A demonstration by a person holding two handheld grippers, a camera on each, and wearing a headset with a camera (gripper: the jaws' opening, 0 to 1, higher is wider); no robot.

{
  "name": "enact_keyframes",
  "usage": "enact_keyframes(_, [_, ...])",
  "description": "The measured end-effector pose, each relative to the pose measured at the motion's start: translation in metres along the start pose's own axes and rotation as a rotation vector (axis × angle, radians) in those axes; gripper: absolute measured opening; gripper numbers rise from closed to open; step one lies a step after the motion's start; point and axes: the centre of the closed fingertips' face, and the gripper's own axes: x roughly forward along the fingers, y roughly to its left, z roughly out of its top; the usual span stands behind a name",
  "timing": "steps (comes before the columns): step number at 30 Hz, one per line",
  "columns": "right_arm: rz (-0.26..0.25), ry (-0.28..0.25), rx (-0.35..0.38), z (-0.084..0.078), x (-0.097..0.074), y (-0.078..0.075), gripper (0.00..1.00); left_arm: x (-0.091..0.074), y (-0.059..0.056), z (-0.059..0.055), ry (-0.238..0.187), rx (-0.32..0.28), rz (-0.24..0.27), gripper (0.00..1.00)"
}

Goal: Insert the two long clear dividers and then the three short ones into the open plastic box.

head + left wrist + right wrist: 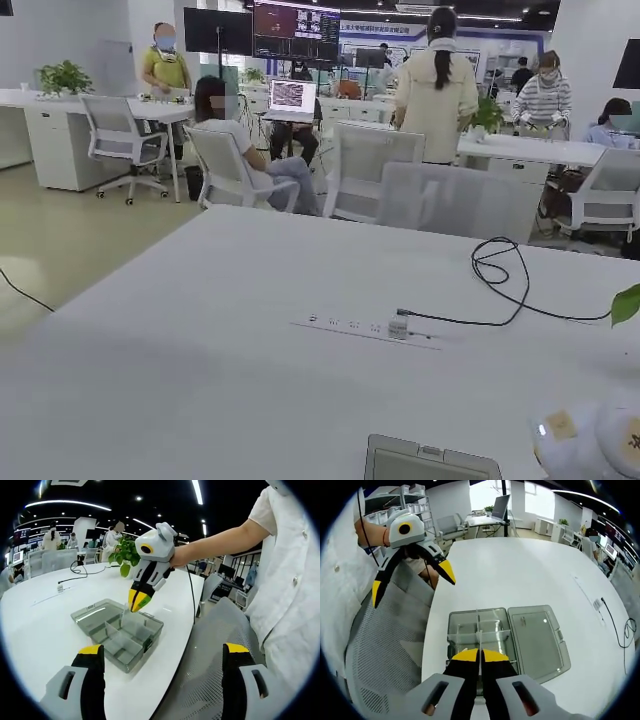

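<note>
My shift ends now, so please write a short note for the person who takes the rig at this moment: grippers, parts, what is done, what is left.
Right gripper: shut on a clear divider, held upright above the open plastic box.
Left gripper: open, holds nothing, out past the edge of the table, over a mesh chair.
Box: near the table's edge, lid laid open flat beside it.
Done: some dividers already stand in the box; the count is not clear.
Left: seat the held divider, then likely add any that are missing.

Open-plan office; white desks [520,150], swivel chairs [120,135], laptop [292,96], wall screens [296,30], potted plants [62,77].
</note>
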Motion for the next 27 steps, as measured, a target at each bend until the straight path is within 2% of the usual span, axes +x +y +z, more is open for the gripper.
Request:
enact_keyframes(6, [-0.008,-0.007,-0.030,0.002,0.005,0.002,0.02,0.000,-0.001,-0.002,0.001,-0.006,-0.002,1.00])
enact_keyframes(8, [-0.008,0.000,-0.073,0.003,0.008,0.004,0.02,0.000,-0.001,-0.002,0.001,-0.007,-0.004,1.00])
enact_keyframes(10, [-0.007,0.005,-0.085,0.003,0.010,0.006,0.02,0.001,-0.002,-0.002,0.001,-0.007,-0.006,1.00])
enact_keyframes(18, [0.002,0.015,-0.096,0.004,0.012,0.004,0.02,0.000,-0.002,-0.002,-0.001,-0.011,-0.006,1.00])
enact_keyframes(19, [0.003,0.021,-0.096,0.003,0.012,0.005,0.02,0.000,-0.002,-0.003,0.000,-0.010,-0.006,1.00])
enact_keyframes(21, [0.008,0.028,-0.162,0.003,0.015,0.008,0.02,0.000,-0.002,-0.003,0.000,-0.011,-0.006,1.00])
enact_keyframes(24, [0.001,0.054,-0.126,0.002,0.019,0.006,0.02,0.000,-0.002,-0.002,-0.005,-0.014,-0.004,1.00])
enact_keyframes(27, [0.003,0.089,-0.136,-0.004,0.029,0.005,0.02,-0.001,-0.002,-0.003,0.000,-0.011,-0.004,1.00])
